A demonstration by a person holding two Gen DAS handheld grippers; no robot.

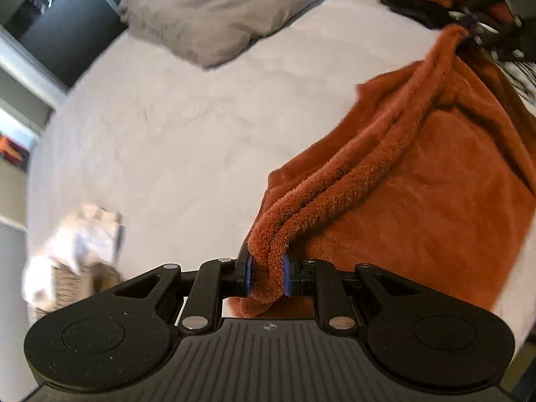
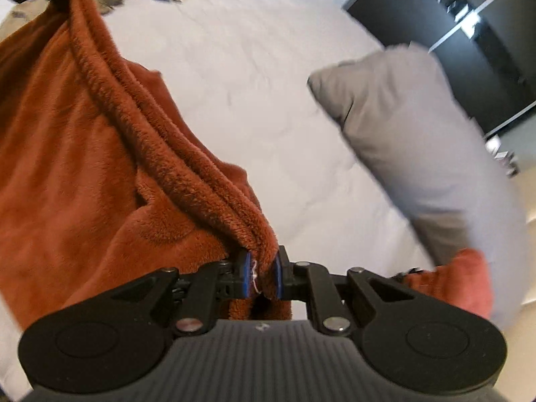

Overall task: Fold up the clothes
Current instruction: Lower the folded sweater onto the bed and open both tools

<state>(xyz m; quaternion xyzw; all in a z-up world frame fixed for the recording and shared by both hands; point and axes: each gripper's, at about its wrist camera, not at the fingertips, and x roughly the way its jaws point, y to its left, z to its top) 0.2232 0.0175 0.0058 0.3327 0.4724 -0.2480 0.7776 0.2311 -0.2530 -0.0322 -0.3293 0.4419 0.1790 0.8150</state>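
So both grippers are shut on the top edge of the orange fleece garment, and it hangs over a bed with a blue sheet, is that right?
Not quite: the sheet is white, not blue, as the left wrist view shows. The rest holds: the left gripper and the right gripper are both shut on the top edge of the orange fleece garment, which hangs over the bed.

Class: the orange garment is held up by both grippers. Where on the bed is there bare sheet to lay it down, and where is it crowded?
Bare white sheet lies between the grey pillow, orange fleece garment and pale clothes pile. Crowded: the pile's corner, and by the pillow.

Black tongs (image 1: 267,276) with blue pads (image 1: 248,273), silver rivets, ribbed grey housing.
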